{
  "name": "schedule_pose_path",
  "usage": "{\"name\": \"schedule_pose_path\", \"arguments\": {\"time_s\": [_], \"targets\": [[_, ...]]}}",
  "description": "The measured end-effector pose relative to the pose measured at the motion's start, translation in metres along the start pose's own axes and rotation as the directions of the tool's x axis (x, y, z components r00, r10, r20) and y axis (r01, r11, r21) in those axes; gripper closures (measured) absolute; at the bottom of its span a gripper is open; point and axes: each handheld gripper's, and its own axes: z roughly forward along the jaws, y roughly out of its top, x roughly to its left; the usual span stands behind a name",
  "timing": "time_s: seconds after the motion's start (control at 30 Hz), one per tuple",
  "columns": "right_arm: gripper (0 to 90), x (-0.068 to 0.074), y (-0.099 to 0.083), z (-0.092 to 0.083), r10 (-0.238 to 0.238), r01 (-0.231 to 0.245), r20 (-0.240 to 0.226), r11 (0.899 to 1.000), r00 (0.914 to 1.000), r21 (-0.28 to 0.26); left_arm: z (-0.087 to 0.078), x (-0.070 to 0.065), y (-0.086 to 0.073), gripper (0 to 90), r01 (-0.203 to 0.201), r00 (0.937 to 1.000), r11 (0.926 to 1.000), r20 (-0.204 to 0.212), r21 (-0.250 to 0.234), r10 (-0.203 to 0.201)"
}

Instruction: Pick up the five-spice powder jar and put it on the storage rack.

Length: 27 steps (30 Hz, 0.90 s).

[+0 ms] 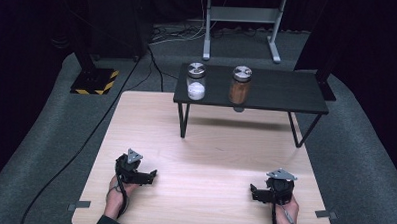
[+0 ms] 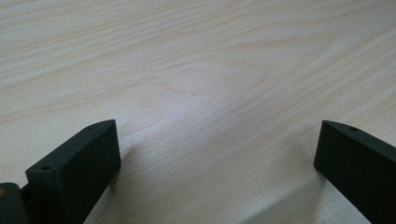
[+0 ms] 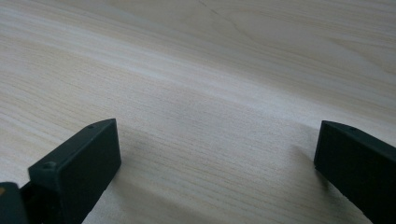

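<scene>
Two hand-held grippers at near edge of light wooden table (image 1: 210, 142), one per hand, forearms entering from bottom of high view. Left gripper (image 1: 151, 175): black body, grey three-cornered plate on top, resting low on tabletop at near left, jaws pointing right toward table's middle; jaws spread wide, nothing between them; bare wood grain between the two black jaws in left gripper view (image 2: 217, 154). Right gripper (image 1: 254, 190): same build, grey plate on top, at near right, jaws pointing left toward table's middle; jaws likewise spread wide and unloaded, bare wood between them in right gripper view (image 3: 217, 154). Grippers well apart from each other, facing inward. Cable trailing back from each along the hand. Black shelf (image 1: 287, 92) on thin black legs, standing at far side of table, its right end reaching past table's right edge. On shelf, two clear glass jars with metal lids, upright, near each other but not touching: jar of white powder (image 1: 196, 82) at left end, jar of brown powder (image 1: 240, 85) near middle. Both jars well apart from both grippers, untouched. Grey carpet (image 1: 365, 163) around table; black cable (image 1: 85, 143) across carpet at left; yellow-and-black striped base (image 1: 93, 82) at far left; grey metal stand (image 1: 242, 16) behind shelf.
</scene>
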Motion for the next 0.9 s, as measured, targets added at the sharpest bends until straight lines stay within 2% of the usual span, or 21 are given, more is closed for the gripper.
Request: {"name": "schedule_pose_path", "arguments": {"time_s": [0.9], "targets": [[0.0, 0.0026, -0.0010, -0.0004, -0.007, 0.007, 0.011, 1.000, 0.9999, -0.005, 0.0002, 0.0000, 0.0001, 0.3, -0.004, 1.0000, 1.0000, 0.000, -0.001, 0.004]]}}
